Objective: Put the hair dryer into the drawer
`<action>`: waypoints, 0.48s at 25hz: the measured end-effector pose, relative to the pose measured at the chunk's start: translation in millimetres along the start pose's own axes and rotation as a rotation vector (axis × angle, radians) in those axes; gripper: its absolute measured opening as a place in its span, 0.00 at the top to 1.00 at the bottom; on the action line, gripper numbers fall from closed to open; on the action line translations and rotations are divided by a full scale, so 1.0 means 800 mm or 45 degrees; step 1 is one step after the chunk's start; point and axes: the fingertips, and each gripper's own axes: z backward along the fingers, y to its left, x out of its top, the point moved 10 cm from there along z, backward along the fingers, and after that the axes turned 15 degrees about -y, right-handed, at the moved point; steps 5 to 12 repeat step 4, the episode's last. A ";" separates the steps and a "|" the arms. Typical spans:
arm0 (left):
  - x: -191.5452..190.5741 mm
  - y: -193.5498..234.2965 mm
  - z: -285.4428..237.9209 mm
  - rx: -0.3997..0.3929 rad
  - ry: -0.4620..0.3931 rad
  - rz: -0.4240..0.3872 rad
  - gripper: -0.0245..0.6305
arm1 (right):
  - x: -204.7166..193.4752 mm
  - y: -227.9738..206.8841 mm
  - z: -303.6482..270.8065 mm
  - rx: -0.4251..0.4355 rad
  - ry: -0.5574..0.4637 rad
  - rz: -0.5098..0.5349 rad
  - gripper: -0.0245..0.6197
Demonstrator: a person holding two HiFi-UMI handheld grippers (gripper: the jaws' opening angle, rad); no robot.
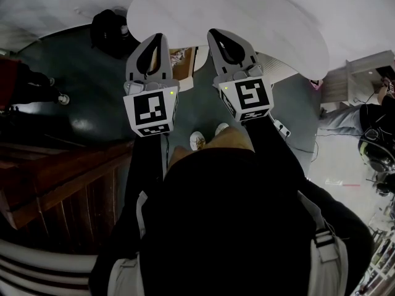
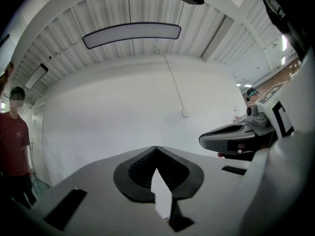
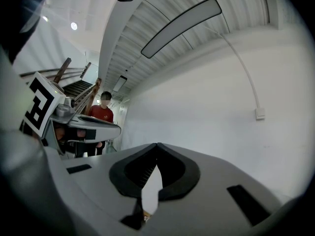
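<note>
Both tools are up side by side, level, noses toward the wall (image 2: 123,107). Left gripper (image 2: 156,147) is clenched, tips meeting on nothing. Right gripper (image 3: 157,144) is the same, clamped tight and empty. A bystander (image 3: 101,113) in red stands off the wall's left end. The hair dryer is in no view.

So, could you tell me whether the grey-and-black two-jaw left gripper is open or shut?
Shut, holding nothing: in its own view the left gripper has its tips touching, with only the white wall beyond them.
</note>
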 end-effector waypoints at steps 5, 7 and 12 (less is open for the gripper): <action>-0.002 0.001 -0.004 -0.005 0.005 0.001 0.94 | -0.002 -0.002 -0.002 -0.007 0.000 0.000 0.92; -0.002 0.001 -0.004 -0.005 0.005 0.001 0.94 | -0.002 -0.002 -0.002 -0.007 0.000 0.000 0.92; -0.002 0.001 -0.004 -0.005 0.005 0.001 0.94 | -0.002 -0.002 -0.002 -0.007 0.000 0.000 0.92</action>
